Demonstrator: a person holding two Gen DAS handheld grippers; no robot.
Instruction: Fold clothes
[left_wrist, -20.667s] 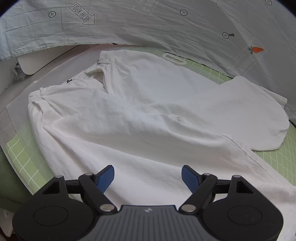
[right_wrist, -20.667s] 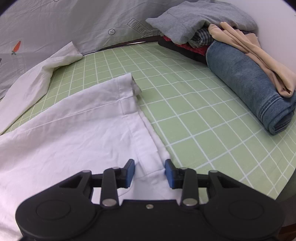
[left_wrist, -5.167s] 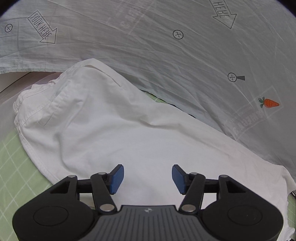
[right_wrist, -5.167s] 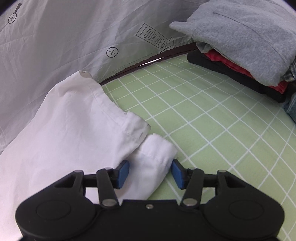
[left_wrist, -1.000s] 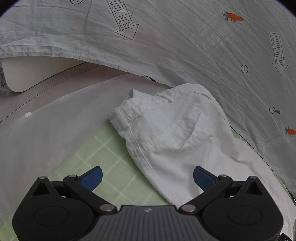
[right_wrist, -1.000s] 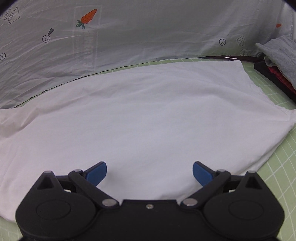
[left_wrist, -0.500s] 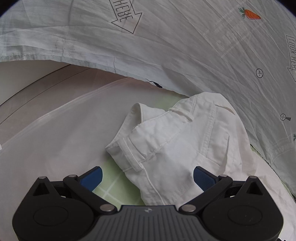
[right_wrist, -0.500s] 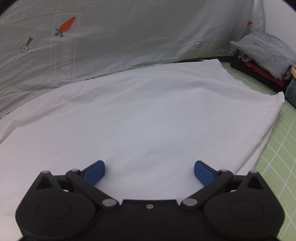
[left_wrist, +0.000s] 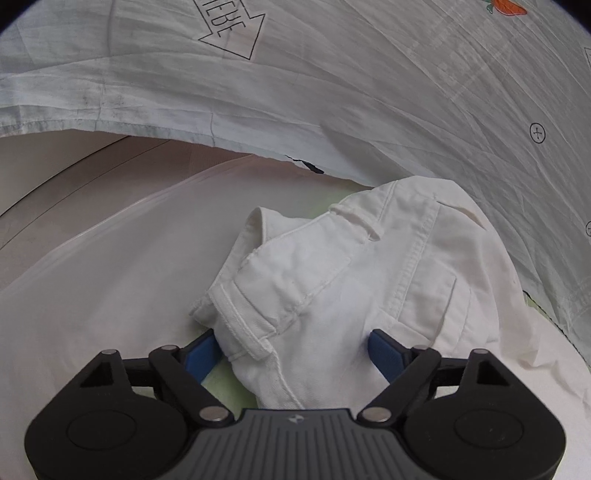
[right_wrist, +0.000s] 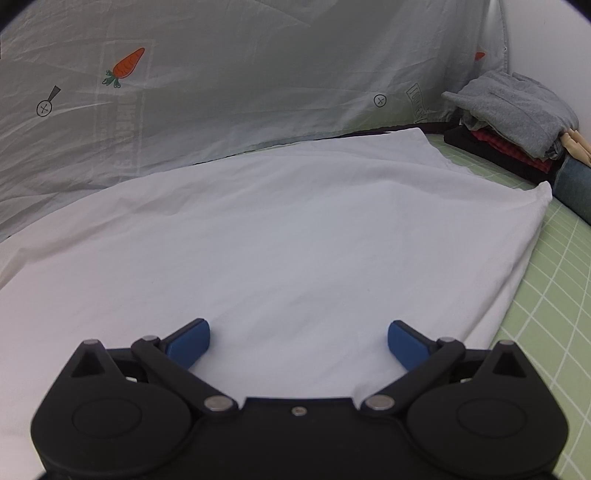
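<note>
White trousers (left_wrist: 369, 266) lie folded lengthwise on the green grid mat (right_wrist: 554, 277). Their waistband end, with belt loop and back pocket, is bunched up in the left wrist view. My left gripper (left_wrist: 293, 354) is low over that waistband corner and its jaws are closing, with the cloth between the blue pads (left_wrist: 201, 356); I see no firm pinch. In the right wrist view the trouser legs (right_wrist: 295, 229) spread flat toward the hem at the right. My right gripper (right_wrist: 298, 341) hovers wide open just above them, holding nothing.
A pale printed sheet (left_wrist: 332, 74) with arrows and carrots hangs close behind the trousers. A stack of folded clothes (right_wrist: 517, 114) and rolled jeans (right_wrist: 576, 192) sit at the far right. A white translucent cover (left_wrist: 92, 258) borders the mat at the left.
My left gripper has come forward and down onto the waistband corner and its jaws have narrowed around the cloth. The right gripper has dropped slightly and stays wide open.
</note>
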